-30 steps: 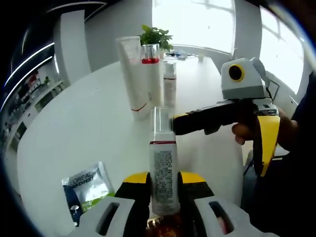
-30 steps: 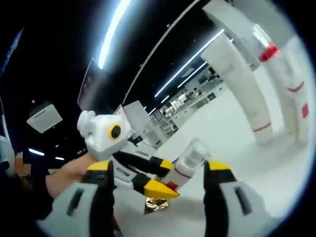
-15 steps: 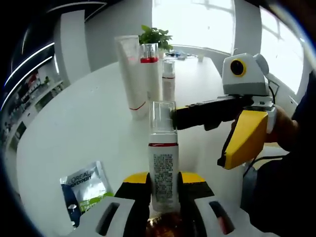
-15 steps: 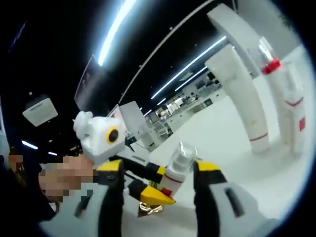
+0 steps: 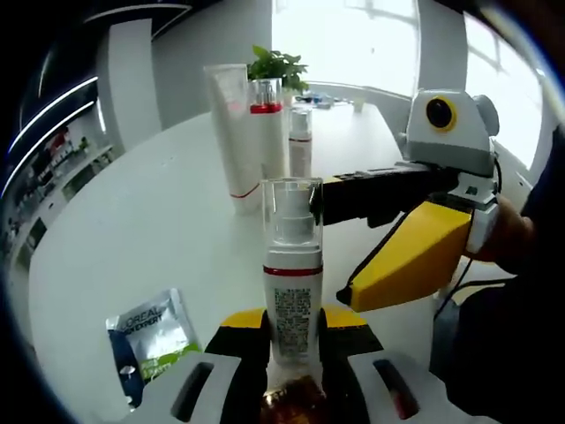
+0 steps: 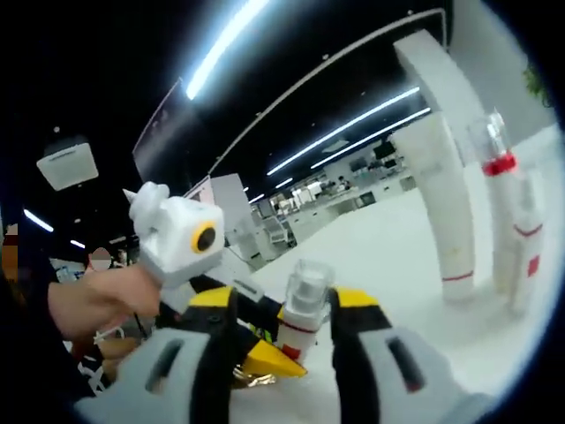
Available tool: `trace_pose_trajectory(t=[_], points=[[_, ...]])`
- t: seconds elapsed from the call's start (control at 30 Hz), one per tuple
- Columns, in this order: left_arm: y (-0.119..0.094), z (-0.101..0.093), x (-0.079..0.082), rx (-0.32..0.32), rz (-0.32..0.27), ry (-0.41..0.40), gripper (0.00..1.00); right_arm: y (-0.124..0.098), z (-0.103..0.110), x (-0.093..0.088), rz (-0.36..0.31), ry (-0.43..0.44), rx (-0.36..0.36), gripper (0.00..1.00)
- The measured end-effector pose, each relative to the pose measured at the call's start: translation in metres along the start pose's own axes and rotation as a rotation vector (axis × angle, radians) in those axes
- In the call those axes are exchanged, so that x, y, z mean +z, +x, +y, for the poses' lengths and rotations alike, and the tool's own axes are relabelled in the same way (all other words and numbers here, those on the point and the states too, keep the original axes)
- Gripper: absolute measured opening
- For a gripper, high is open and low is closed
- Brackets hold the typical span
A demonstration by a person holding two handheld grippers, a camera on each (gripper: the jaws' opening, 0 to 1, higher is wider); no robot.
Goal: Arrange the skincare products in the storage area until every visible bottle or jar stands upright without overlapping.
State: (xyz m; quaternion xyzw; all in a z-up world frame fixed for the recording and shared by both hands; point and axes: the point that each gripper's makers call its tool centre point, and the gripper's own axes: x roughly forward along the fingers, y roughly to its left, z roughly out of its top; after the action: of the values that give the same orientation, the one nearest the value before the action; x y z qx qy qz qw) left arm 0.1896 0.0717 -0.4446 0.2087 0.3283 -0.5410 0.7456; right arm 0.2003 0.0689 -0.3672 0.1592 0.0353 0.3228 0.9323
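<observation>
The left tongs [image 5: 294, 331] clamp the lower body of the pump bottle [image 5: 292, 274], holding it upright above the white worktop [image 5: 159, 230]. The right tongs [image 6: 280, 309] bracket the bottle's clear cap; whether they touch it cannot be told. A white tube [image 5: 231, 132] and two bottles [image 5: 281, 132] stand upright beyond. A sachet [image 5: 152, 334] lies flat, left.

Two close, opposed views, both on the spray bottle [image 5: 292, 265].
</observation>
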Motion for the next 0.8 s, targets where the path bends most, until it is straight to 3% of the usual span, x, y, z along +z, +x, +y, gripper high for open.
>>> trace_pose_trajectory(t=[0.8], points=[[0.0002, 0.0019, 0.0013, -0.009, -0.005, 0.000, 0.20, 0.0025, 0.0036, 0.0045, -0.023, -0.030, 0.003, 0.28]])
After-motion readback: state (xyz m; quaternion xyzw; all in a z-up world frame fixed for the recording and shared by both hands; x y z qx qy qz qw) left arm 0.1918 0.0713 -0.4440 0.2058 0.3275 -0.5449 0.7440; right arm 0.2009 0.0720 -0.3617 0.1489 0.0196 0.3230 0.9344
